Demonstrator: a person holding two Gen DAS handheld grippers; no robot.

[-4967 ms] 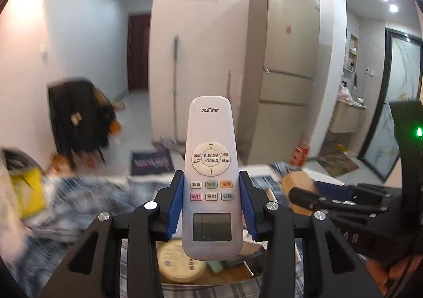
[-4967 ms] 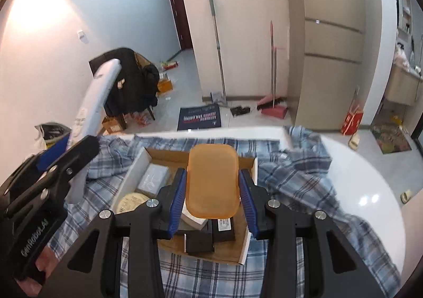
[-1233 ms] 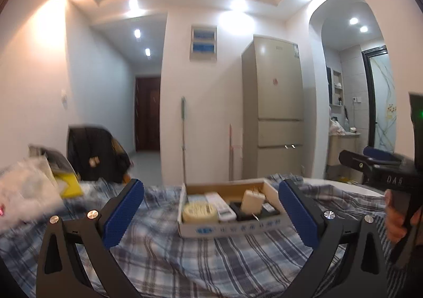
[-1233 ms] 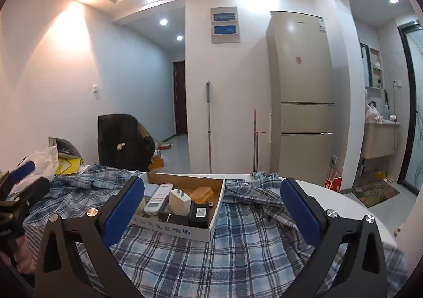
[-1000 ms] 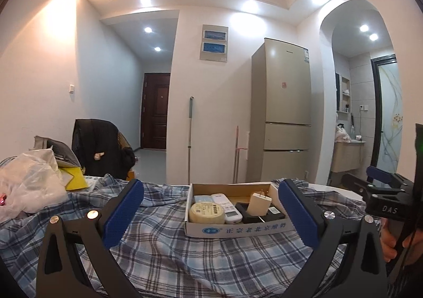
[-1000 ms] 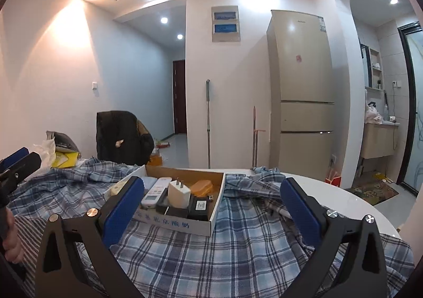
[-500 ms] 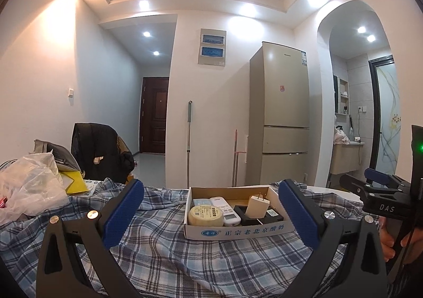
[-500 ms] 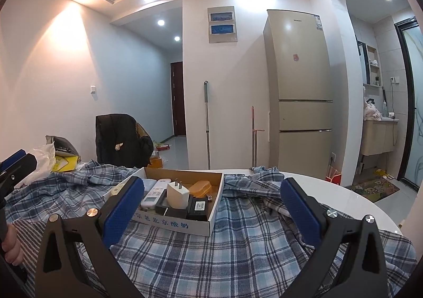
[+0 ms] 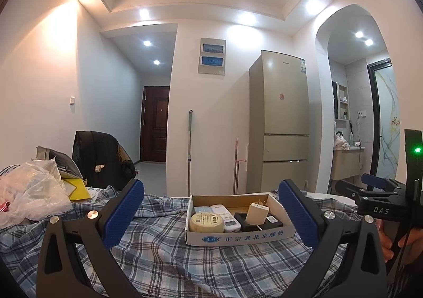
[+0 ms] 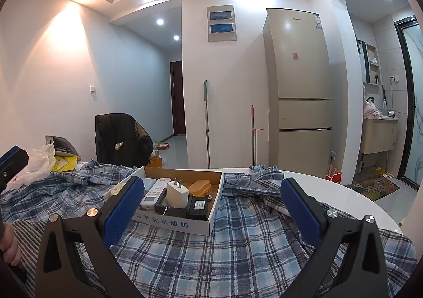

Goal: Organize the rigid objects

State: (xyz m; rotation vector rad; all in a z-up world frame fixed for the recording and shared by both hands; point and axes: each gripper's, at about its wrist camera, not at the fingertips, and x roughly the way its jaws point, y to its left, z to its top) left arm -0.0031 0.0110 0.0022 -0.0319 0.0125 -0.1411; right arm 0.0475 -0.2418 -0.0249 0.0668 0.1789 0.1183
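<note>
A shallow cardboard box (image 9: 239, 236) sits on the plaid cloth, also in the right wrist view (image 10: 174, 224). Inside lie a white remote (image 9: 227, 217), a round yellow tin (image 9: 206, 222), a white plug charger (image 9: 257, 213), black blocks (image 10: 197, 206) and an orange case (image 10: 201, 187). My left gripper (image 9: 211, 214) is open and empty, held back from the box. My right gripper (image 10: 211, 208) is open and empty, also short of the box. The right gripper shows at the right edge of the left wrist view (image 9: 380, 197).
A blue plaid cloth (image 10: 238, 245) covers a round white table (image 10: 343, 189). A plastic bag (image 9: 29, 192) and yellow item lie at the left. A chair with a black jacket (image 9: 100, 158), a mop and a fridge (image 9: 280, 126) stand behind.
Five seconds ago the left gripper held the white remote and the right held the orange case; both now lie in the box. Both grippers have opened, drawn back and lowered to table height.
</note>
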